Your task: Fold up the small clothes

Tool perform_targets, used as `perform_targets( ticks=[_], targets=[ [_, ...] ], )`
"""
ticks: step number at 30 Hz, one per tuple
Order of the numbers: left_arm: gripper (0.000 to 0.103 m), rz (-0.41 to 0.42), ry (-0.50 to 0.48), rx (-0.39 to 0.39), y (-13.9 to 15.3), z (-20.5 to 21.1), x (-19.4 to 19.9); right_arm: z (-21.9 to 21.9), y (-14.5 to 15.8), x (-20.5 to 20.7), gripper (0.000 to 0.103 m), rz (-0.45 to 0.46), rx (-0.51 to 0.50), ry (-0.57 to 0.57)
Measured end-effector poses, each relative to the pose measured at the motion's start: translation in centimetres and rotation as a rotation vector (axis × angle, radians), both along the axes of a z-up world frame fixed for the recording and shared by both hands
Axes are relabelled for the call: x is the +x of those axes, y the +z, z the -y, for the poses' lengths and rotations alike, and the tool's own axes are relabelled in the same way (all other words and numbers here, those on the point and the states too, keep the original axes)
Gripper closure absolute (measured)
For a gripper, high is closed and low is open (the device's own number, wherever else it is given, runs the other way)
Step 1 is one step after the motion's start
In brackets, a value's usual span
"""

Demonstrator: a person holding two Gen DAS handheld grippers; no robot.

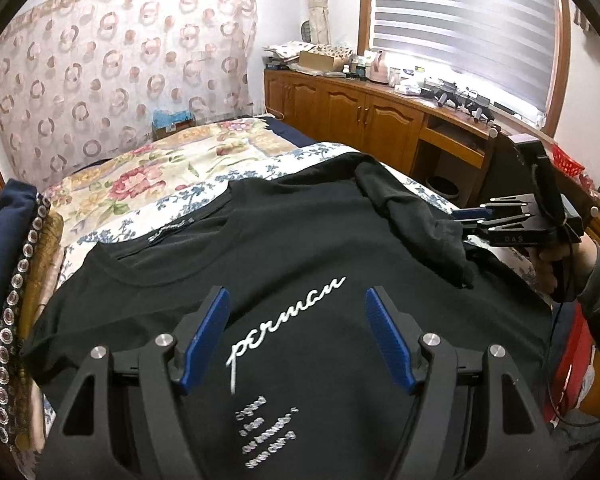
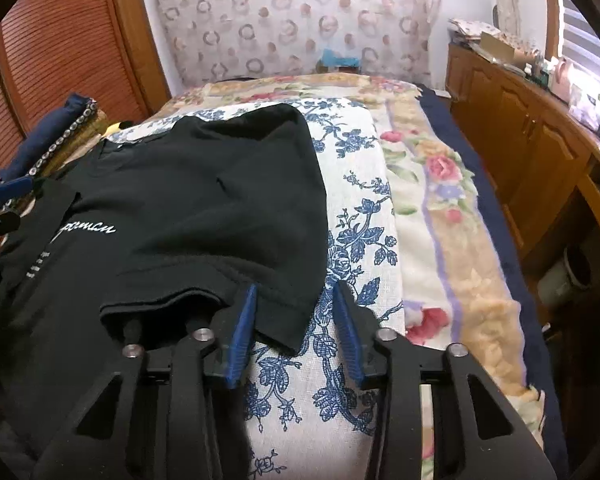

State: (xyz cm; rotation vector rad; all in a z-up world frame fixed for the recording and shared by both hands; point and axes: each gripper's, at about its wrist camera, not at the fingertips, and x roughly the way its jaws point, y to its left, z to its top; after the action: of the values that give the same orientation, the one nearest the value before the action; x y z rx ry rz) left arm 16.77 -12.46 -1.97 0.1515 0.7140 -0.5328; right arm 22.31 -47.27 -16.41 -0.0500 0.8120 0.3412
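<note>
Between the left gripper (image 1: 297, 336)'s spread jaws lies the chest of the black T-shirt (image 1: 300, 248), its white script logo (image 1: 284, 320) running right through the gap. Nothing is pinched there: the 2 blue pads (image 1: 204, 340) stand well apart, hovering just over the fabric. Over on the other side, the right gripper (image 2: 294, 332) has its jaws apart too, and the hem of a folded-over sleeve (image 2: 260, 300) sits at its left pad (image 2: 242, 336), with the corner of that hem poking into the gap. Whether the pad actually touches the cloth, I cannot tell.

So where does the fold stand? My read: early. The shirt is laid front-up on the blue-flowered sheet (image 2: 352, 208), collar on the far side from the jaws. 1 sleeve looks turned inward across the body, beyond and to the right of the left jaws, rumpled and not flat. The rest of the body looks unfolded: the other side, then the lengthwise folds, all seem to be left.

The count: 1 T-shirt in play, 2 grippers, 4 blue pads in all. To the left of the left jaws sits 1 stack of other fabrics (image 1: 16, 280), navy on top with a studded edge; how many pieces it holds is not clear. Underneath, 1 rose-print blanket (image 2: 440, 184) beyond the sheet.
</note>
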Motion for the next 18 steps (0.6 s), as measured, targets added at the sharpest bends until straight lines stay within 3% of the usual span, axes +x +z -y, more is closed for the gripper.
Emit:
perform_targets(
  ticks=[1,4,11,18],
  targets=[
    [0.032,0.000,0.002,0.002,-0.1,-0.3,0.2,-0.1,0.0,0.0,0.092,-0.002,-0.004,0.007],
    [0.032,0.004,0.013,0.016,-0.5,-1.2,1.0,-0.4,0.4,0.1,0.100,0.001,-0.002,0.006],
    [0.032,-0.009,0.043,-0.011,-1.2,-4.0,1.7,-2.4,4.7,0.1,0.101,0.102,0.050,0.048],
    [0.032,-0.010,0.078,-0.050,-1.2,-6.3,1.3,-8.1,8.7,1.6,0.101,0.162,0.103,0.204]
  ],
)
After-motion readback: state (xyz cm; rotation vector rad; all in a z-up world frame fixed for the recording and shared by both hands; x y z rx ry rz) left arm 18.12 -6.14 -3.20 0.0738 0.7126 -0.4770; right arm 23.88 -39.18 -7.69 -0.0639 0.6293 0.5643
